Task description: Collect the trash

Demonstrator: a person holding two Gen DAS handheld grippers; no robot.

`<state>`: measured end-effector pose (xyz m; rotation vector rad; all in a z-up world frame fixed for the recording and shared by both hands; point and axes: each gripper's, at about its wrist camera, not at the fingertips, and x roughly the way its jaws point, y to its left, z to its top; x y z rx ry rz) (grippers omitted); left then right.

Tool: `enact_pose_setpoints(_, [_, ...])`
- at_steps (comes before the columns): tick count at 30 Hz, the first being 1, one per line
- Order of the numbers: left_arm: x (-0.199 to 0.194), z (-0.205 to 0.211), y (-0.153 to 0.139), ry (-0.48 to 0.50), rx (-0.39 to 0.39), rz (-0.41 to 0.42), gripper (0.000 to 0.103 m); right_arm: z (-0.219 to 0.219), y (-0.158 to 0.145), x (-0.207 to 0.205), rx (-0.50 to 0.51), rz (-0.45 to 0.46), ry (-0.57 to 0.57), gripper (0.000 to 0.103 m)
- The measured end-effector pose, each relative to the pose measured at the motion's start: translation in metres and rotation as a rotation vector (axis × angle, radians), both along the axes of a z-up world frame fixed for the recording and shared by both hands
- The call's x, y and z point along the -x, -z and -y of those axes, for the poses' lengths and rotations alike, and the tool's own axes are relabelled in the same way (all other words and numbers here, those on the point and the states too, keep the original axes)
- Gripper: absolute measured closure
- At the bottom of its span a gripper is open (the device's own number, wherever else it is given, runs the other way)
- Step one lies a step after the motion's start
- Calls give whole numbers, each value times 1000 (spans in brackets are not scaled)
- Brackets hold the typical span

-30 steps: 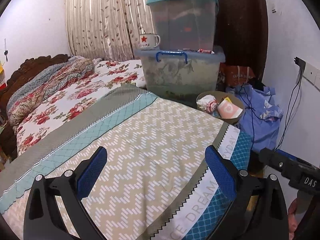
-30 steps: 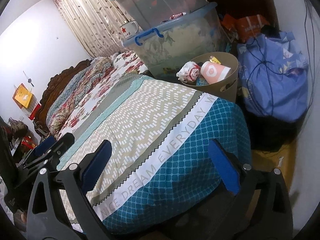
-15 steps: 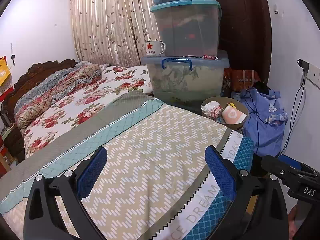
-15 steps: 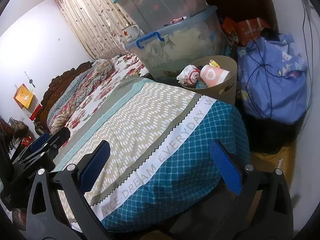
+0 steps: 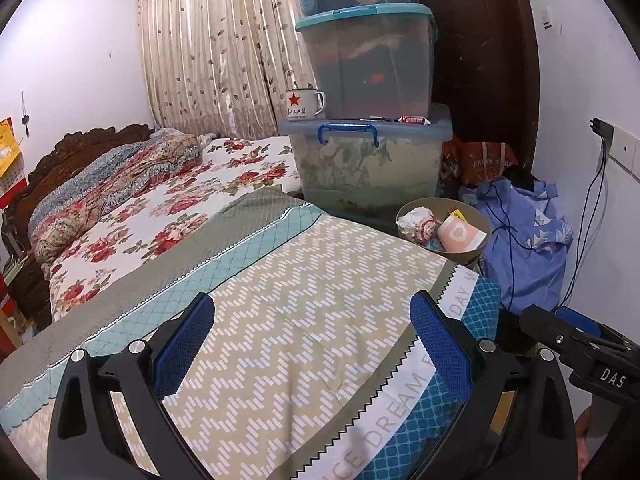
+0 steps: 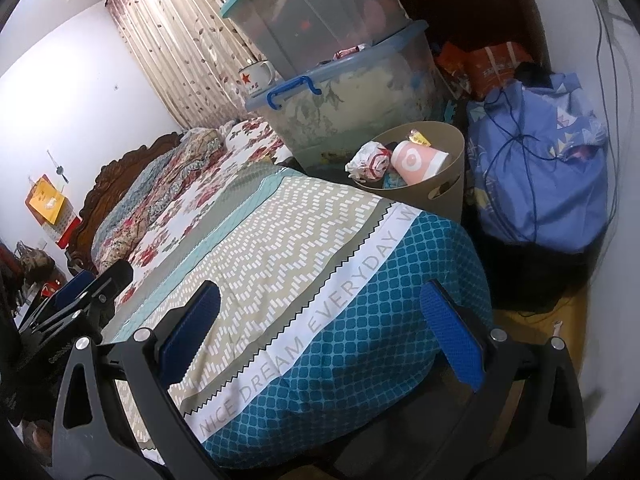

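- The left gripper (image 5: 312,334) hangs over the foot of the bed, its blue-padded fingers (image 5: 188,332) spread wide with nothing between them
- The right gripper (image 6: 320,322) hangs over the bed's teal corner, likewise spread wide and holding nothing; in the left wrist view it shows at the lower right edge (image 5: 576,340)
- Under both lies a bedspread (image 6: 280,248) with a zigzag pattern and a white band reading "NICE DREAM EVERYDAY"
- Past the foot of the bed stands a tan wastebasket (image 6: 448,184), just beside the mattress corner
- In it sit a crumpled white-and-red wrapper (image 6: 370,160) and a pink cup (image 6: 416,160) on its side, touching each other
- Right of the basket slumps a blue cloth bundle (image 6: 540,176)
- Behind the basket are stacked clear storage bins (image 5: 368,156), an enamel mug with a red star (image 5: 302,104) on the lowest lid
- Farthest back hang leaf-print curtains (image 5: 216,52)
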<state>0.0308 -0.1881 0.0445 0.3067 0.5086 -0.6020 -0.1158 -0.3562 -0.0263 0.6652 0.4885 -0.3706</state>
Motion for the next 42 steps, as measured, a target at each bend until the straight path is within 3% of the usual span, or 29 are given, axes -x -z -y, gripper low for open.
enact_pose_setpoints(24, [4,0,3,-21,-23,4,9,2,2,4,-12,4,6,4])
enact_pose_setpoints(42, [-3,1,19,-36,-72,-60,9,-2,4,4,-10,7,9,4])
